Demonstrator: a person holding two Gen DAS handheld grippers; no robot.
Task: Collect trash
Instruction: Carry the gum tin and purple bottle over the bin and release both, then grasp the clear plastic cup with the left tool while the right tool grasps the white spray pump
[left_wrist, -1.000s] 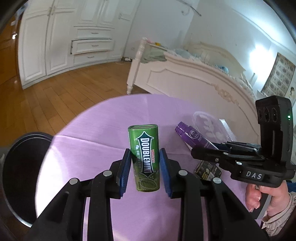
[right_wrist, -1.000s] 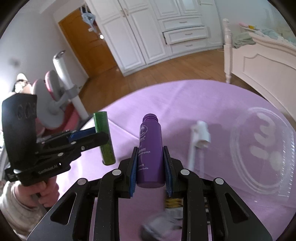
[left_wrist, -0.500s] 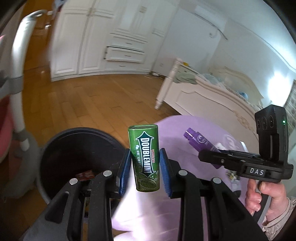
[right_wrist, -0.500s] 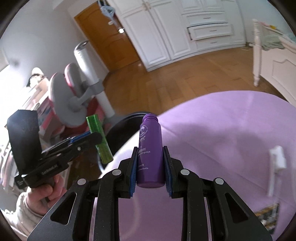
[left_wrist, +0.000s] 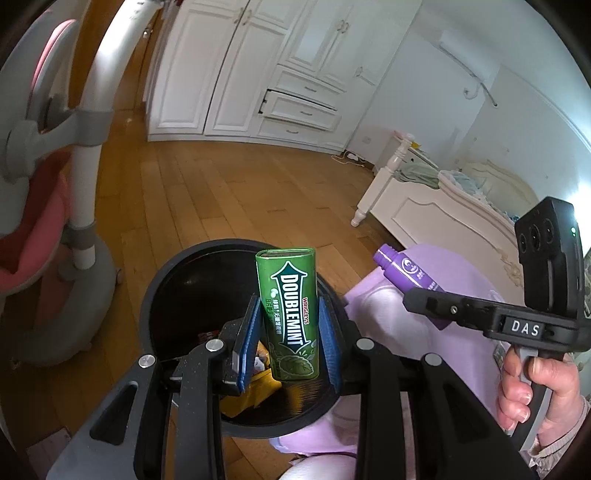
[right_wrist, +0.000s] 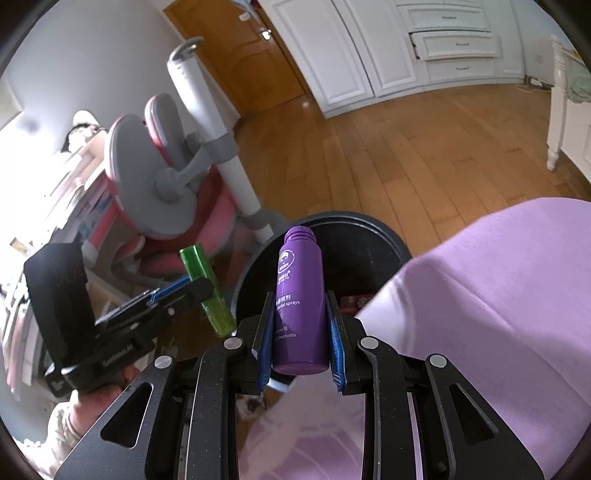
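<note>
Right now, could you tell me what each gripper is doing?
Left gripper: shut on the green Doublemint tin.
Right gripper: shut on the purple spray bottle.

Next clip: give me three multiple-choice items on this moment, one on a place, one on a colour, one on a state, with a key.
1. Where is the gum tin?
A. lying on the cloth
B. above the bin, in the left gripper
C. on the floor

2. What colour is the bottle in the right gripper?
A. purple
B. white
C. red

3. How is the bottle's neck?
A. capped
B. fitted with a sprayer
C. open, no cap

Key: B, the left wrist view shows the tin between the pads with the bin's mouth behind it; A, its body is purple in both views; C, bare threads show at the top.
</note>
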